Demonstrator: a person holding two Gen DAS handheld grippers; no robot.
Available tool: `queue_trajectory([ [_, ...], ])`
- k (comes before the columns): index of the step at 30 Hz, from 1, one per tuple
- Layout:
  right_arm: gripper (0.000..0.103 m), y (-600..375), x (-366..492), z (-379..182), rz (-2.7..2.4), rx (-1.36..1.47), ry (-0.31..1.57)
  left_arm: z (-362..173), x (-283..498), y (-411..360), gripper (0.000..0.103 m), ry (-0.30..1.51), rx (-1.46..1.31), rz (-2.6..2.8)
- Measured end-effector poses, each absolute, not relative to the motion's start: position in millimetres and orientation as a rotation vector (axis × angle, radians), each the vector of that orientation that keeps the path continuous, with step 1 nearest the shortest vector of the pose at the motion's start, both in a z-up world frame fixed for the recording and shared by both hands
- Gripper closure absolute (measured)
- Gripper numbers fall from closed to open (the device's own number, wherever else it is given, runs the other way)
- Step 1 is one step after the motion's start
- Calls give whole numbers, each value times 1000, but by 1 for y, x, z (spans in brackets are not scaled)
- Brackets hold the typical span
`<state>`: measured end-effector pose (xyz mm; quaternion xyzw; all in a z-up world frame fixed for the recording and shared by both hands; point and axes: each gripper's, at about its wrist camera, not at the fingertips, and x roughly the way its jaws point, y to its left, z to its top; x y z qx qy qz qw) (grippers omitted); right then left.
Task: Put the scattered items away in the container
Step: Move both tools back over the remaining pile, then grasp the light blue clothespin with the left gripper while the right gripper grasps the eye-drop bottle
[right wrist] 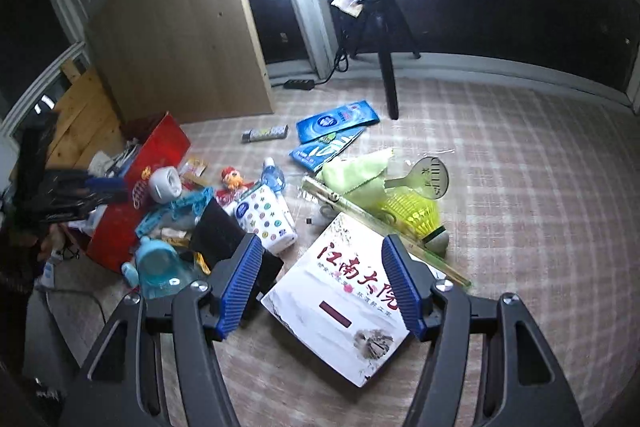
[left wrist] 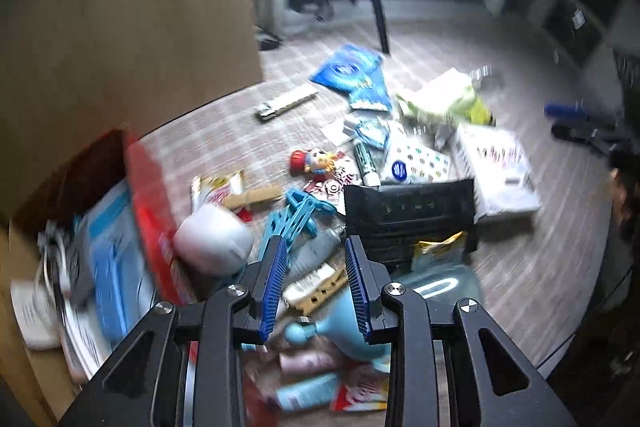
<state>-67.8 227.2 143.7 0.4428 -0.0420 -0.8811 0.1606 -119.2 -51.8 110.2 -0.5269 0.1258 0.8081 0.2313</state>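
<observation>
The red box (left wrist: 148,195) stands at the left with papers and a blue case inside; it also appears as the red box (right wrist: 160,151). My left gripper (left wrist: 316,247) hangs open over the clutter beside it, above a grey tube (left wrist: 320,245) and a cream brush (left wrist: 316,283), pads touching neither. My right gripper (right wrist: 322,243) is open above a white book with red characters (right wrist: 340,307) lying flat on the floor. Scattered around are a black box (right wrist: 220,227), a light blue fan (right wrist: 156,263), a turquoise clip (right wrist: 176,207) and a white round object (right wrist: 164,183).
Blue packets (right wrist: 336,121), a green cloth (right wrist: 356,175), a yellow shuttlecock (right wrist: 412,211) and a dotted white pack (right wrist: 264,219) lie on the checked floor. A wooden cabinet (right wrist: 172,27) rises behind the box. A ring-light tripod (right wrist: 388,67) stands at the back.
</observation>
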Motion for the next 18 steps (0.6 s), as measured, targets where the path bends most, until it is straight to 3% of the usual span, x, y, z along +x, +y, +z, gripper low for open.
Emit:
queue_trajectory([
  [5, 42, 197, -90, 144, -2427, 1254, -11, 88, -132, -29, 74, 540, -1472, 2123],
  [18, 54, 134, -206, 86, -2208, 1417, 182, 53, -157, -25, 74, 615, -1521, 2018],
])
